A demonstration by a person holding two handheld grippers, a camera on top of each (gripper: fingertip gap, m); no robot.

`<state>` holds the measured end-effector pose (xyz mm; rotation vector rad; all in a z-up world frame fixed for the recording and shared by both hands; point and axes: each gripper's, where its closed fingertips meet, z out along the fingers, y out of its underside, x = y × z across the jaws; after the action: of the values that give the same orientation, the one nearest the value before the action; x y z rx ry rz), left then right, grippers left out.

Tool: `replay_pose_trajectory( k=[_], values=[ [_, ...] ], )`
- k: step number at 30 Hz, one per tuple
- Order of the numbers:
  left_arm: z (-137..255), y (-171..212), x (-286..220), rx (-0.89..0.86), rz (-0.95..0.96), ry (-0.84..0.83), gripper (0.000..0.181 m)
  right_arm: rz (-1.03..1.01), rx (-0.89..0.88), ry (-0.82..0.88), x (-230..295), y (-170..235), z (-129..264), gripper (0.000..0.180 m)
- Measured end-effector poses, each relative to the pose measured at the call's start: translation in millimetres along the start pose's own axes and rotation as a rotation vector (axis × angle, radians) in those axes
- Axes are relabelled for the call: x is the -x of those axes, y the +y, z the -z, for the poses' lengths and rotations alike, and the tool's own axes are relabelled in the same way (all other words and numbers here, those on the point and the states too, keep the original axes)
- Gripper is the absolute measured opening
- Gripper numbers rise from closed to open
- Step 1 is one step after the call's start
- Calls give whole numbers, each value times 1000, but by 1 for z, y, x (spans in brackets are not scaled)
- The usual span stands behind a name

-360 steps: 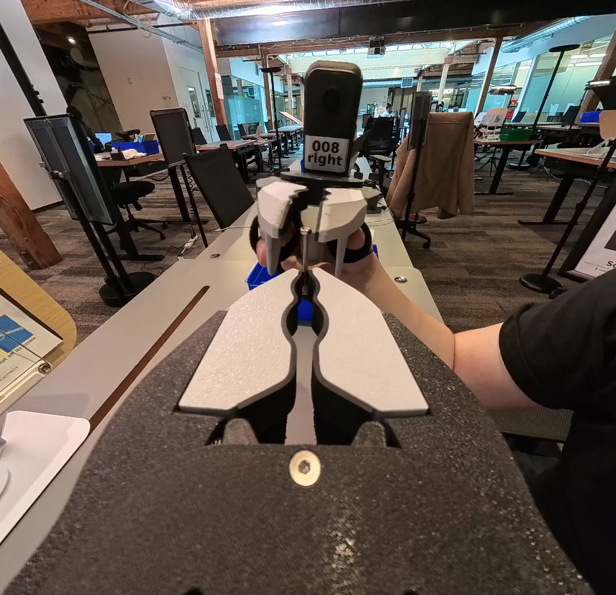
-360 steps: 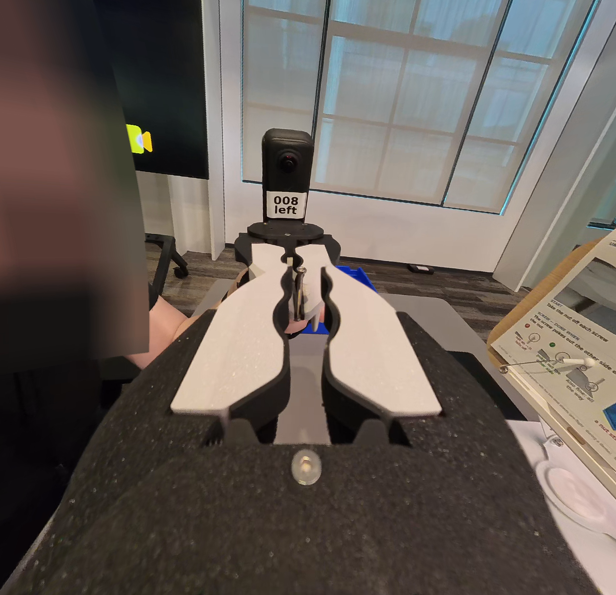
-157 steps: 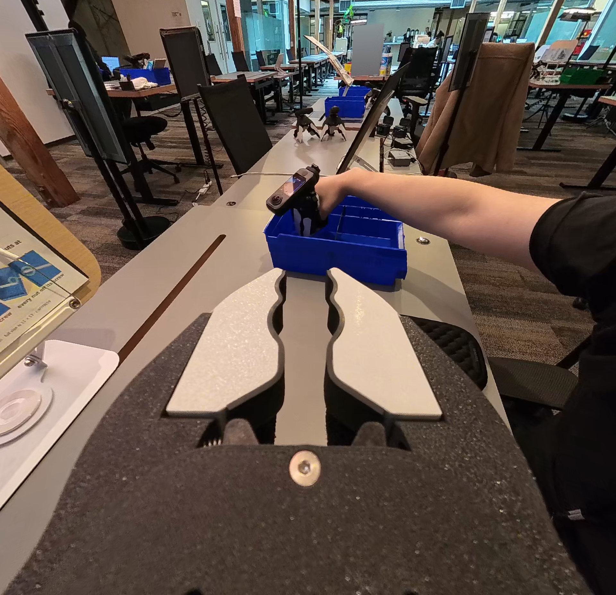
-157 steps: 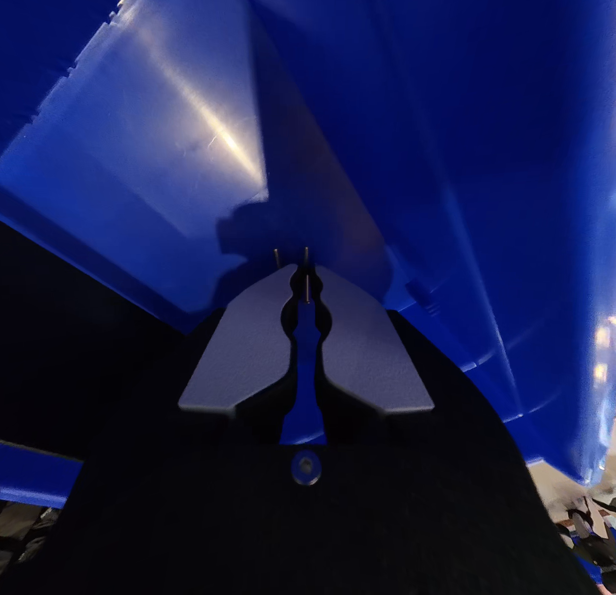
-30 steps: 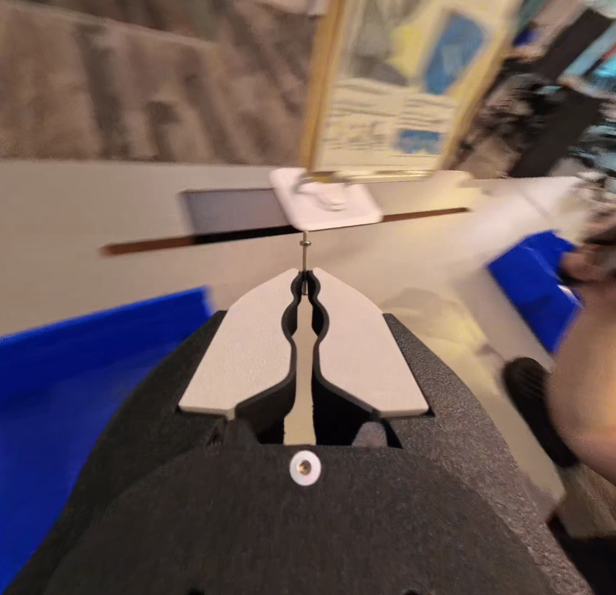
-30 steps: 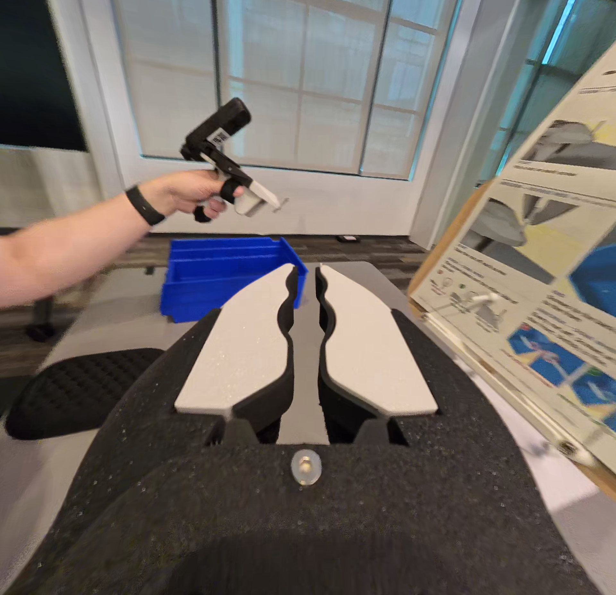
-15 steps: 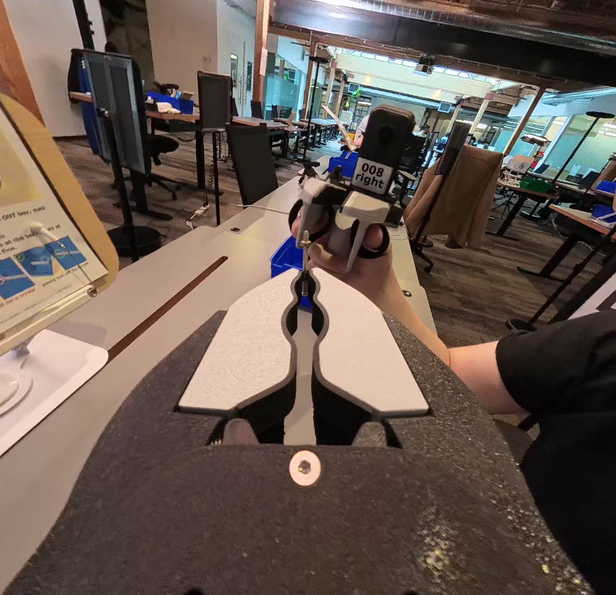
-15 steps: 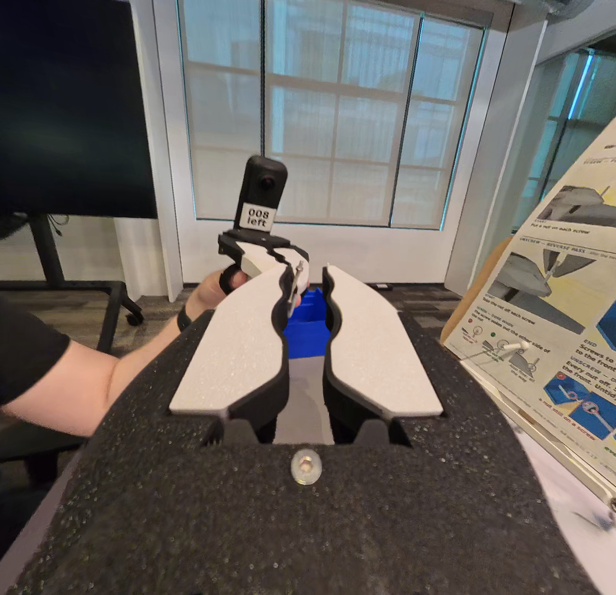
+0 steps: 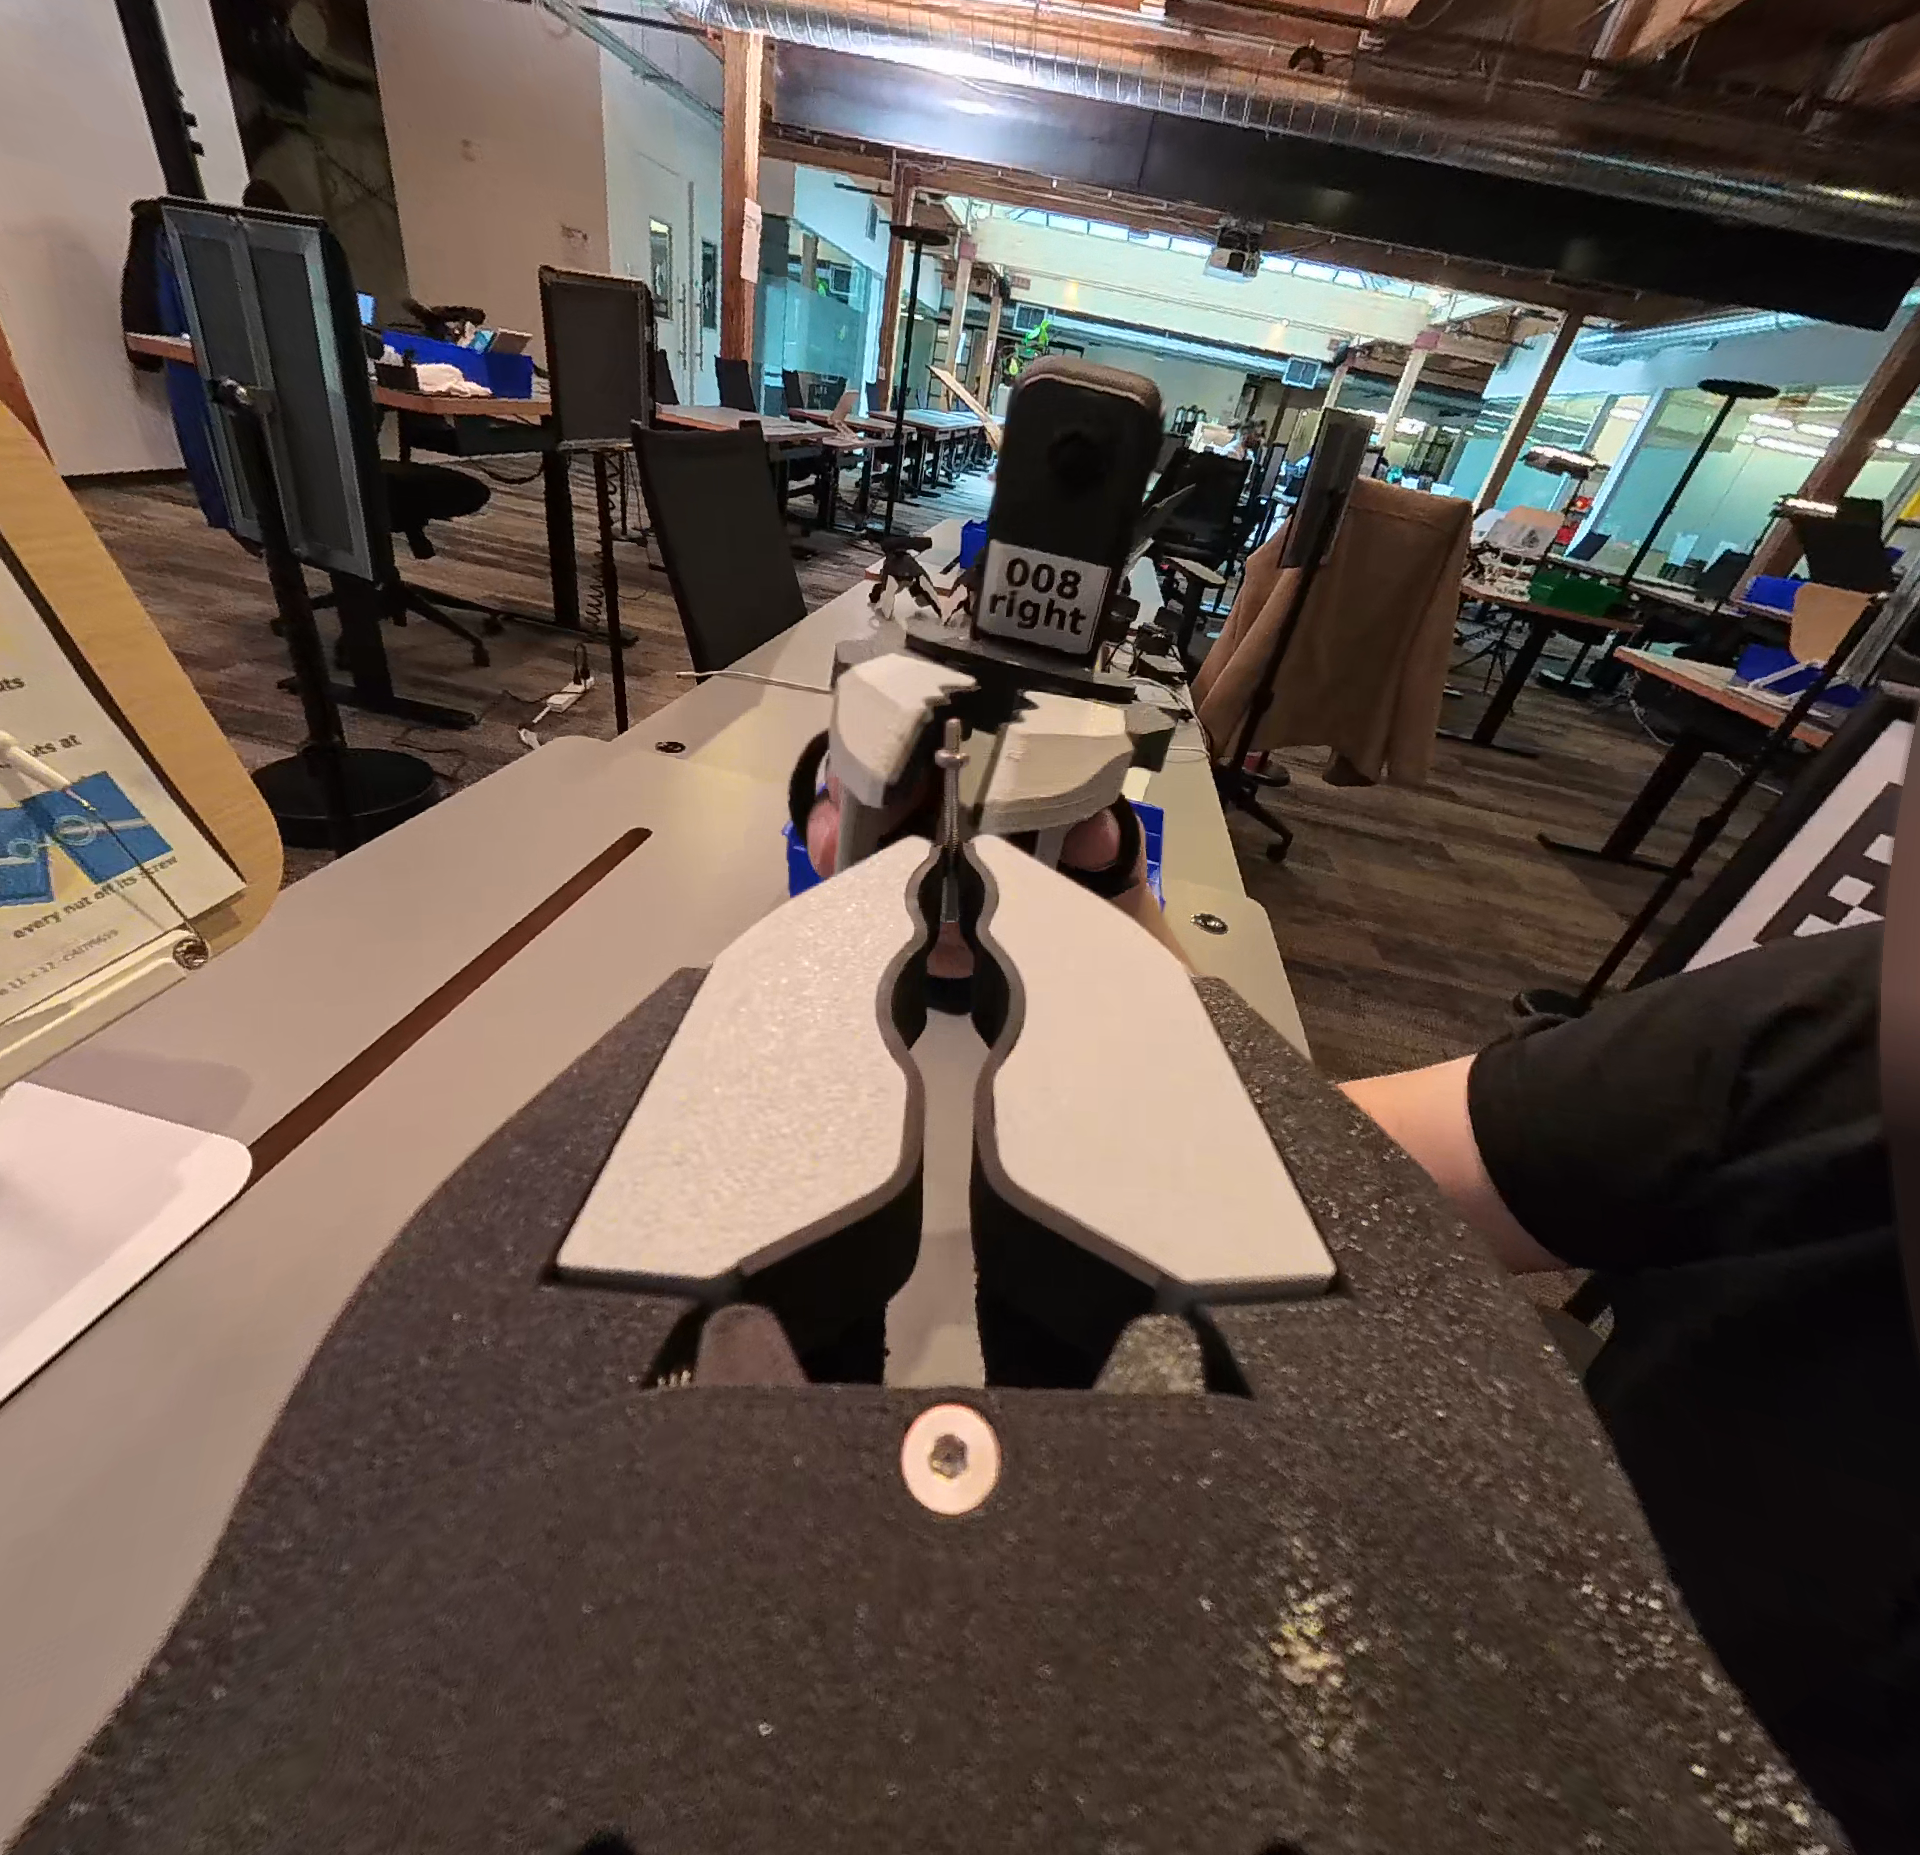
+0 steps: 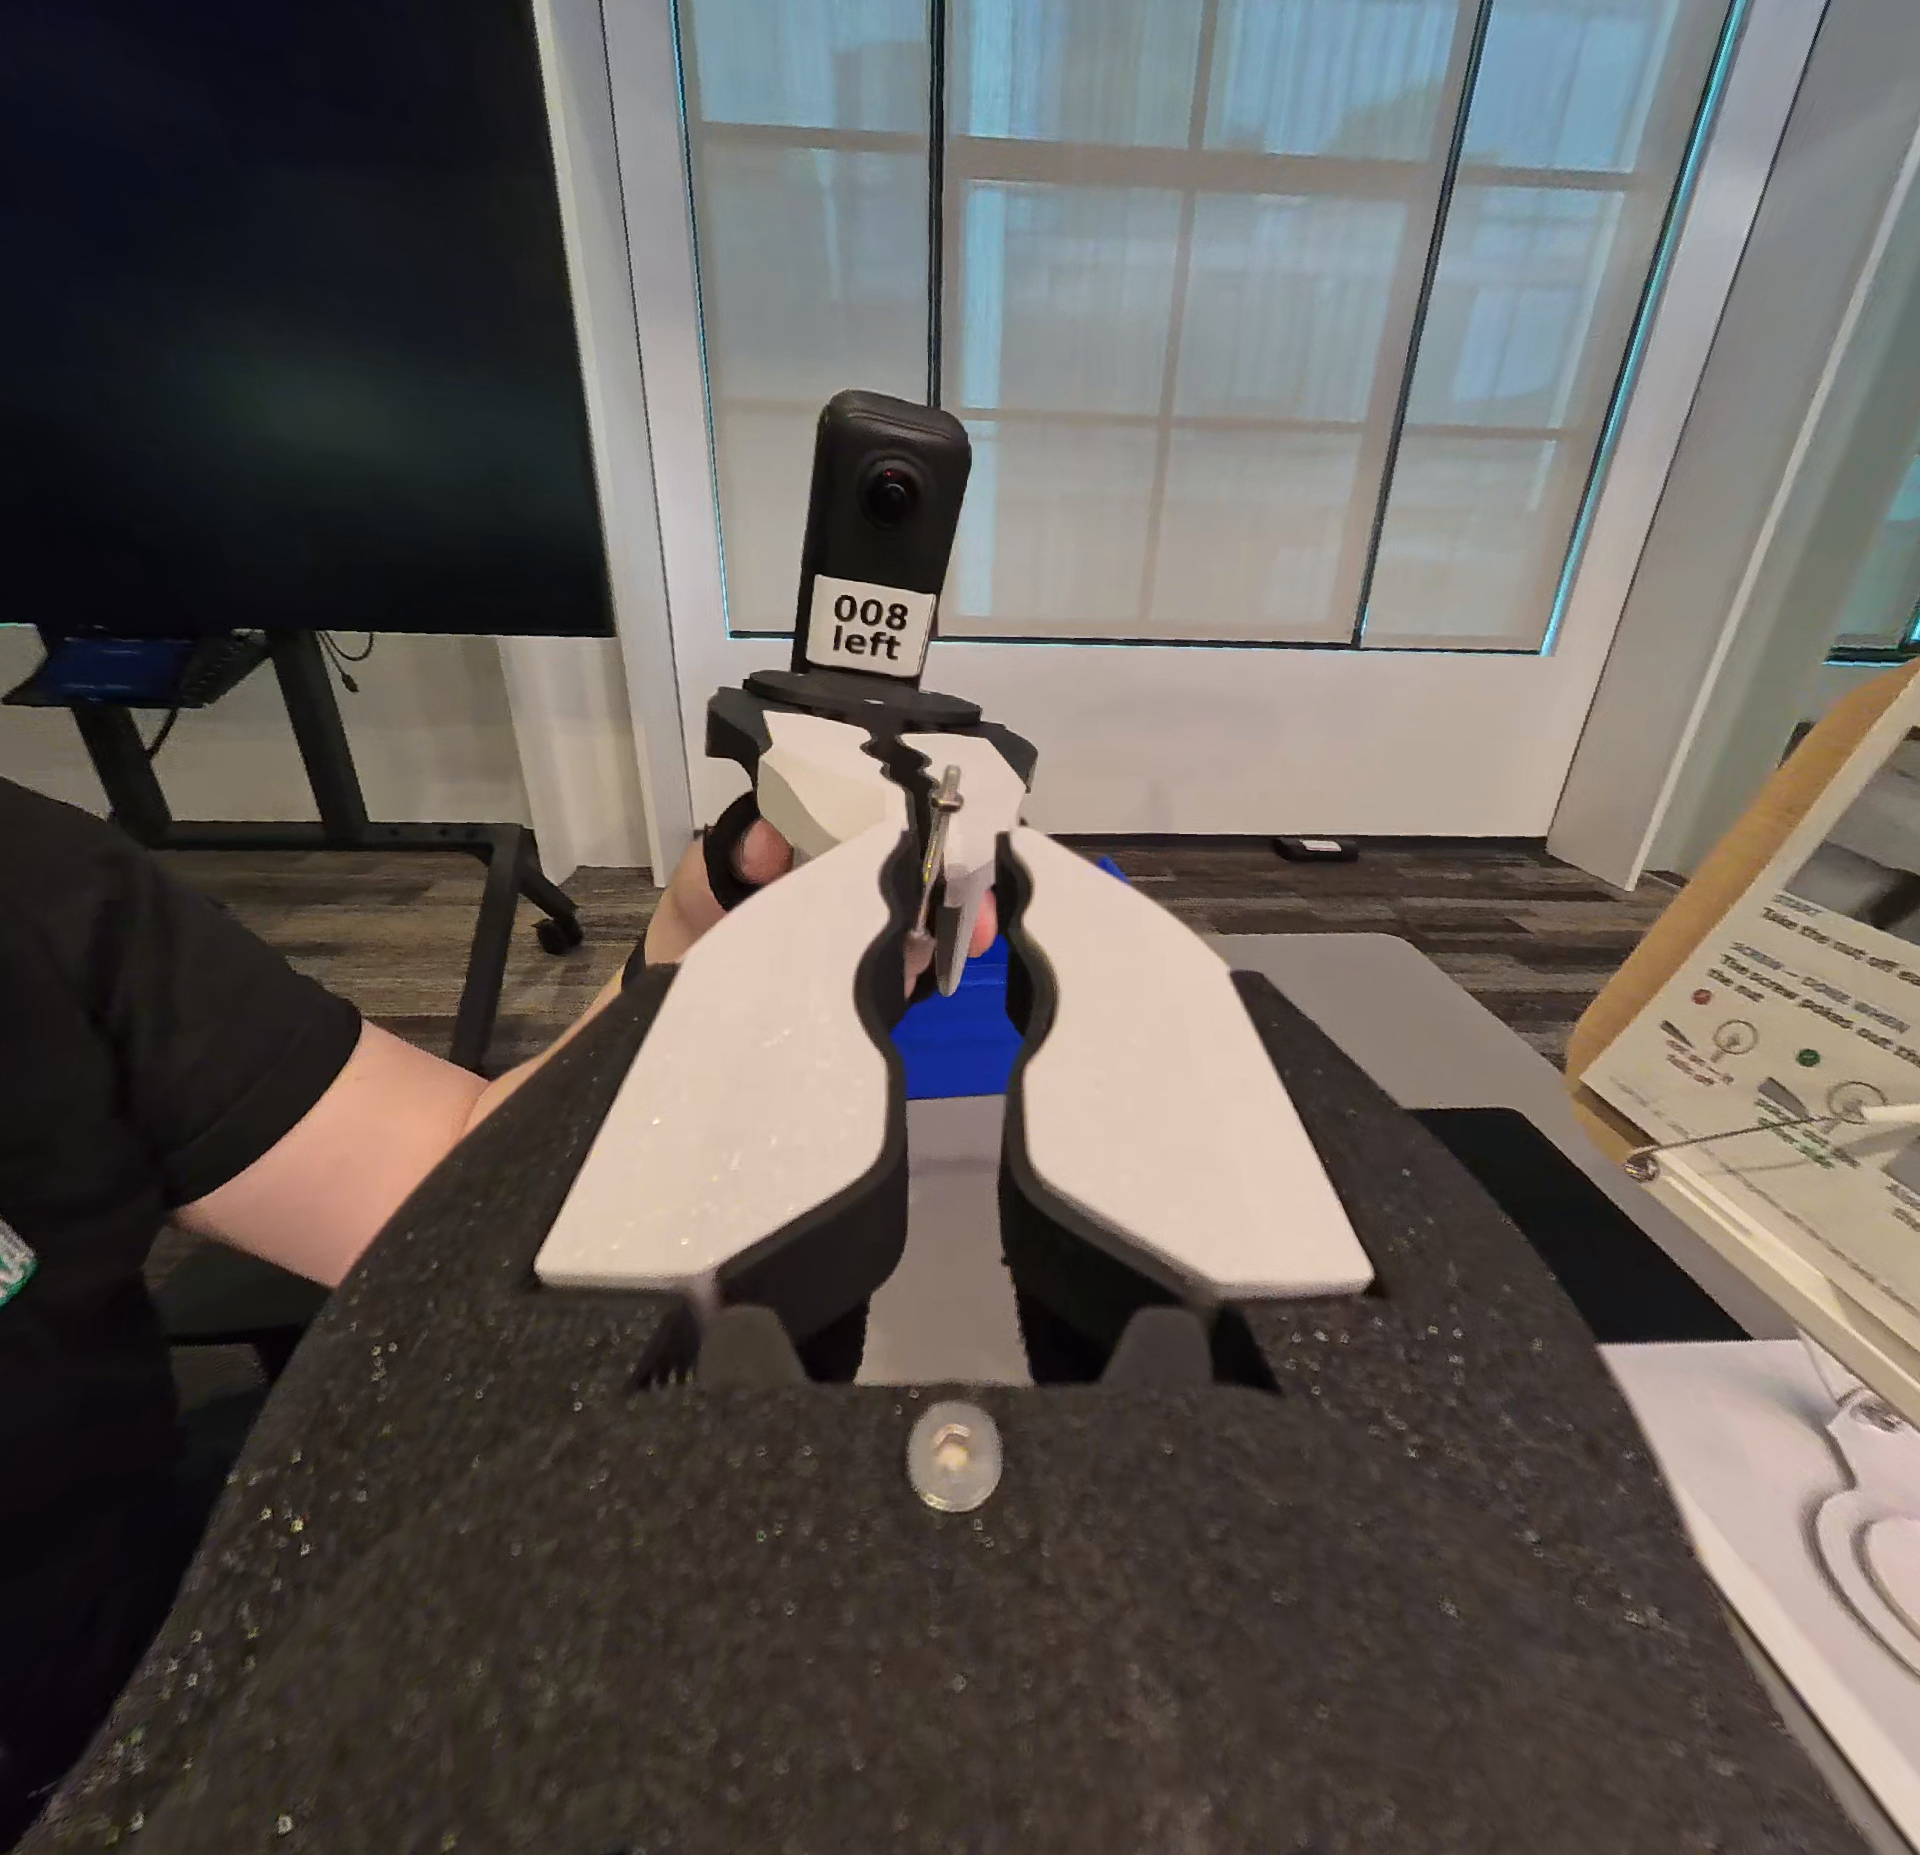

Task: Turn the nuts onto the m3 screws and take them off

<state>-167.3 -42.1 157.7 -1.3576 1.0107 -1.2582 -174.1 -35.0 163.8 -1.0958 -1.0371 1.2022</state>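
Note:
My left gripper (image 9: 948, 855) is shut on a thin metal screw (image 9: 948, 829) that sticks out forward past its tips. A small wider piece (image 9: 952, 759) sits near the screw's far end; I cannot tell whether it is a nut or the head. My right gripper (image 10: 951, 855) is open and faces the left one head-on. The screw (image 10: 933, 860) lies in the gap between its fingertips, not clamped. The right gripper also shows in the left wrist view (image 9: 961, 766), held in a hand. The left gripper shows in the right wrist view (image 10: 914, 797).
Both grippers are held in the air above a grey table (image 9: 416, 932). A blue bin (image 10: 956, 1026) stands on it behind the grippers. An instruction board (image 10: 1766, 1036) on a white base (image 10: 1766, 1473) stands at the table's side. A black pad (image 10: 1558, 1213) lies by the board. The grippers are tip to tip, or close to it.
The right gripper has moved in line with the left one and straightened, so the screw now sits between its open fingers. The left gripper has stayed shut on the screw.

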Motion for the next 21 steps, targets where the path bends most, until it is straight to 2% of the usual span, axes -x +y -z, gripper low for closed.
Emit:
replay_pose_trajectory(
  k=[5,13,17,21],
  values=[
    [-2,1,-3,12,-8,13,2,-20,-24,-48,6,-3,0,3],
    [0,7,-2,38,12,22,3,-52,7,-81,8,3,-3,2],
    [-3,11,-5,62,-8,33,10,-55,30,-87,9,8,-5,2],
    [-4,14,-5,80,-33,15,5,-61,39,-99,11,8,-5,2]
  ],
)
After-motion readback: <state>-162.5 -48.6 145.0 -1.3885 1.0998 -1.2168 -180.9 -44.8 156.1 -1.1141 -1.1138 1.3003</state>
